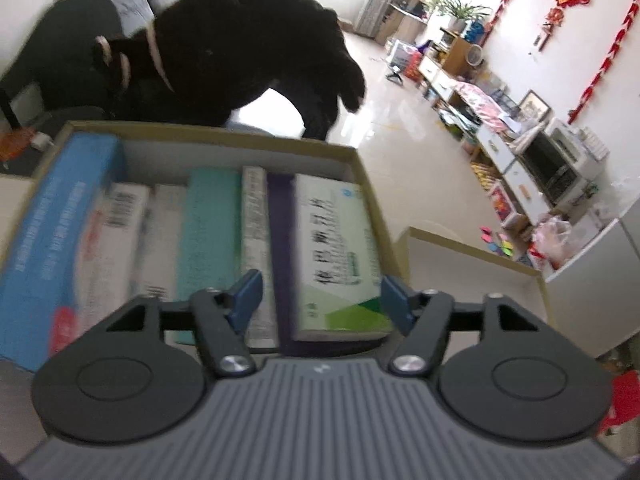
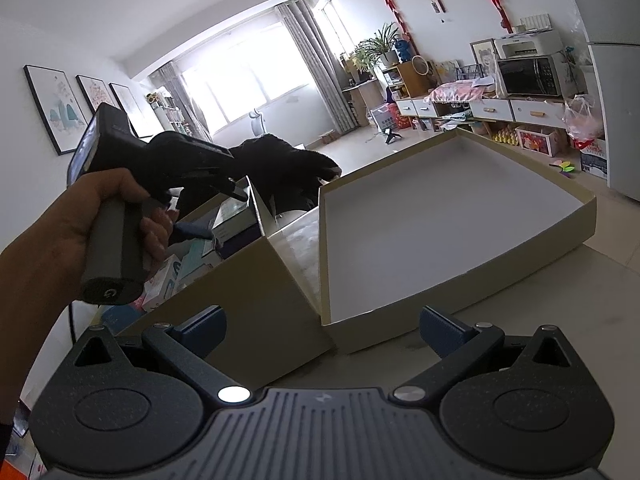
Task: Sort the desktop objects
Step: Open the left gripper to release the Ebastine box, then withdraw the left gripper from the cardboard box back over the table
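A tan cardboard box (image 1: 372, 184) holds several medicine boxes side by side. A white and green medicine box (image 1: 336, 256) lies at its right end, beside a purple box (image 1: 280, 240), a teal box (image 1: 212, 232) and a blue box (image 1: 68, 216). My left gripper (image 1: 320, 300) is open just above the white and green box, fingers on either side, not touching it. My right gripper (image 2: 324, 332) is open and empty over the table, in front of the empty box lid (image 2: 440, 220). The left gripper (image 2: 192, 224) shows in the right wrist view over the filled box (image 2: 248, 264).
The empty lid (image 1: 472, 256) lies right of the filled box. A black coat (image 1: 248, 52) hangs over a chair behind the box. A low cabinet with a microwave (image 1: 552, 164) stands along the right wall. The table edge runs past the lid.
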